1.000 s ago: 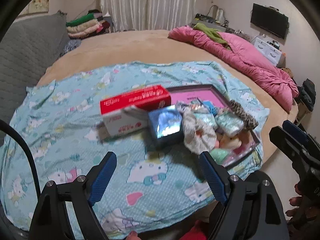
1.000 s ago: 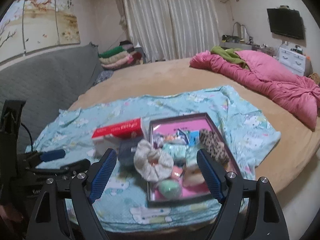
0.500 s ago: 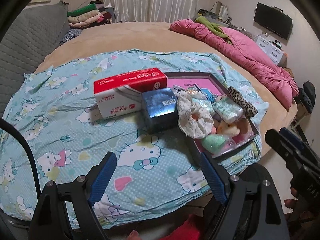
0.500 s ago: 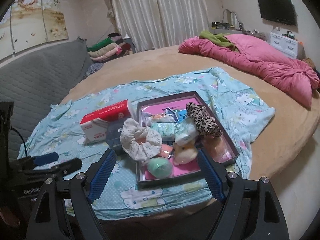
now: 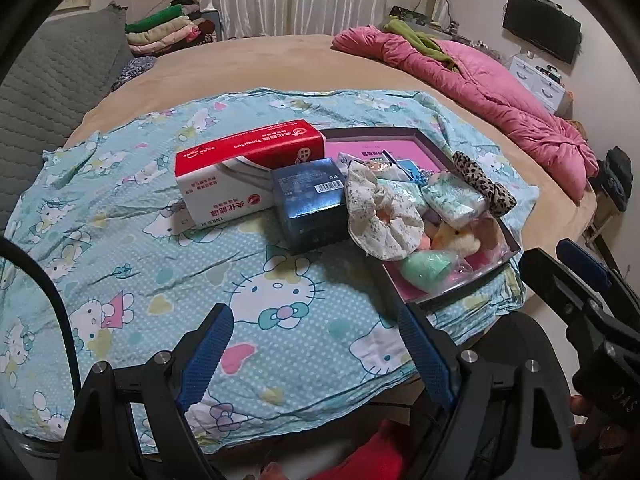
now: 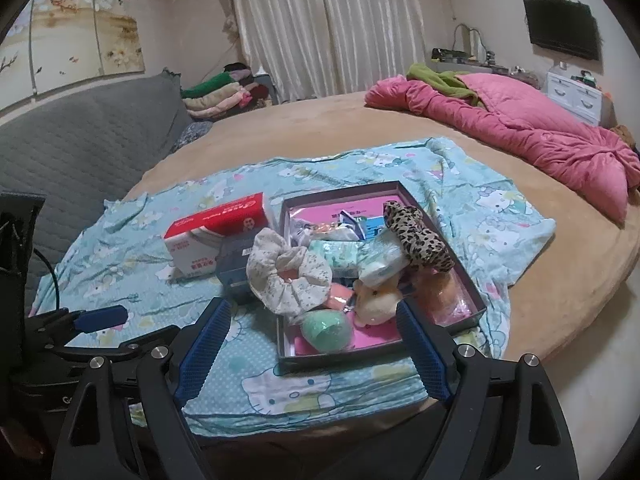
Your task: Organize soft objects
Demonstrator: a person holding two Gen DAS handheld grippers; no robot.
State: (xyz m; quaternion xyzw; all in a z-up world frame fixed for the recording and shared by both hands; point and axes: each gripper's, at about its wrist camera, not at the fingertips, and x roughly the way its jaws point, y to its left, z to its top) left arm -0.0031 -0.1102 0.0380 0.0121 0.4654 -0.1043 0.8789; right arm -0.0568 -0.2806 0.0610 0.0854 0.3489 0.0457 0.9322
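Both grippers tilted downward over the near edge of the bed (image 6: 328,128). Left gripper (image 5: 316,344) and right gripper (image 6: 314,340): jaws apart, nothing between them. Soft objects, including 1 white scrunchie (image 6: 288,276), filled the tray (image 6: 352,356) near that edge.

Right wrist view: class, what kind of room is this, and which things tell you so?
Most likely a bedroom: a large round bed with a pink quilt, folded clothes stacked by the curtains.
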